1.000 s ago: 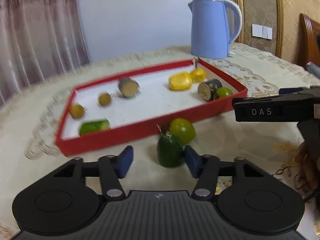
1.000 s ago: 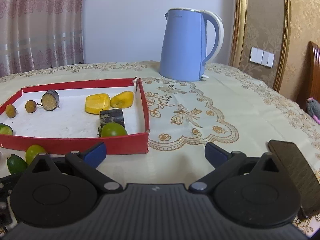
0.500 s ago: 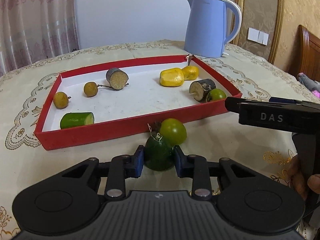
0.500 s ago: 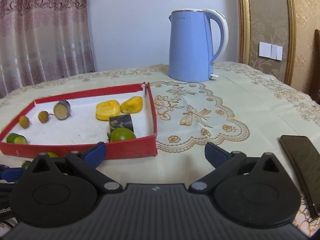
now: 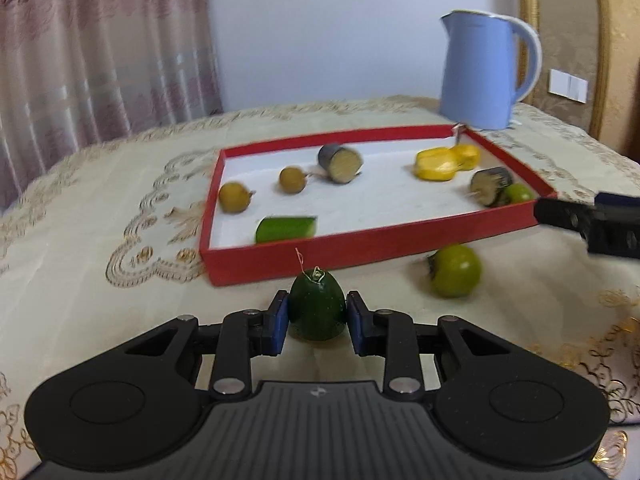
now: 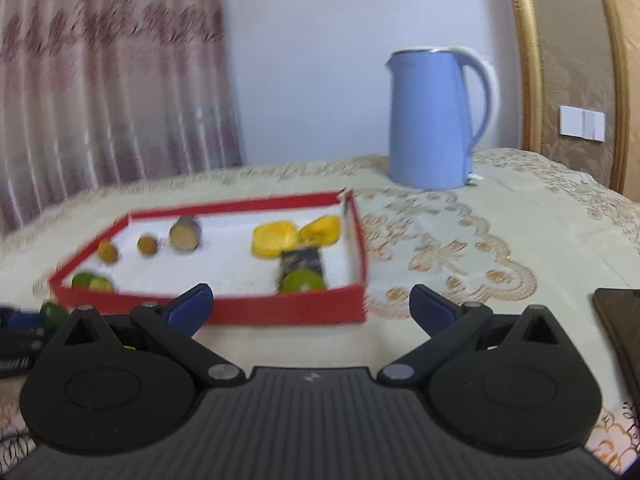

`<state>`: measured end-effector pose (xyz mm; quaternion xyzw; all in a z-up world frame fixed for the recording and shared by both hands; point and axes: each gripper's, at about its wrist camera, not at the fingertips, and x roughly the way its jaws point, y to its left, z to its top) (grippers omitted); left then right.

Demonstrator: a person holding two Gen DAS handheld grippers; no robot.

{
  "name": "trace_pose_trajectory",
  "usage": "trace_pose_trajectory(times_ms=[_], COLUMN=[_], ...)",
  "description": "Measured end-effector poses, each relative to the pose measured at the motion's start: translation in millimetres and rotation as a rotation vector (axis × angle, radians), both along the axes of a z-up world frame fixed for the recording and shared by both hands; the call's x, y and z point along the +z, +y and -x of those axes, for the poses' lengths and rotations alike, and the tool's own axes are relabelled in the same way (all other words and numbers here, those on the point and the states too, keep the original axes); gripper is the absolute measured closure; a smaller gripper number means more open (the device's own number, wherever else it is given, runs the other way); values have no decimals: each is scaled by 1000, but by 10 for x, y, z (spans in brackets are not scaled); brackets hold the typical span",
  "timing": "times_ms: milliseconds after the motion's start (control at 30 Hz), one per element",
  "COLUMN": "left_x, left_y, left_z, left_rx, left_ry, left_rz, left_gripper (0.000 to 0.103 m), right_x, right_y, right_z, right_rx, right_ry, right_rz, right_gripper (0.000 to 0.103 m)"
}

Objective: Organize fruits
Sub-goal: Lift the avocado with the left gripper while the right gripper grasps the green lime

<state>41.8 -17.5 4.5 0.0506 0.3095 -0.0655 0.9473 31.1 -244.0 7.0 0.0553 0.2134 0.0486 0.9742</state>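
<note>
My left gripper is shut on a dark green avocado, held just in front of the red tray's near wall. A light green fruit lies on the cloth to the right of it. The tray holds several fruit pieces: two small brown fruits, a cucumber piece, yellow pieces and a lime. My right gripper is open and empty, in front of the tray's near wall. The avocado also shows at the left of the right wrist view.
A blue kettle stands behind the tray's right corner; it also shows in the right wrist view. A dark phone lies on the cloth at the right. The other gripper's black body reaches in from the right edge.
My left gripper closed on the avocado and lifted it away to the left of the light green fruit. My right gripper stayed open and drifted, with the view now blurred.
</note>
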Motion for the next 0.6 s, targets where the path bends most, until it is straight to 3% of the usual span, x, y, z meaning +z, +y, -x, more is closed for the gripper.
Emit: trace_pose_trajectory(times_ms=[200, 333, 500, 600], left_x=[-54, -73, -71, -46], left_y=[10, 0, 31, 73], left_z=[-63, -68, -47, -15], left_rx=[-4, -6, 3, 24], left_ry=[1, -12, -29, -56], left_rz=[12, 9, 27, 45], left_gripper=[73, 73, 73, 73], right_x=[44, 35, 27, 20], right_y=[136, 174, 388, 529], right_z=[148, 133, 153, 167], right_rx=[16, 43, 112, 177], right_ry=[-62, -28, -20, -14], right_rz=[51, 65, 168, 205], right_gripper=[0, 0, 0, 11])
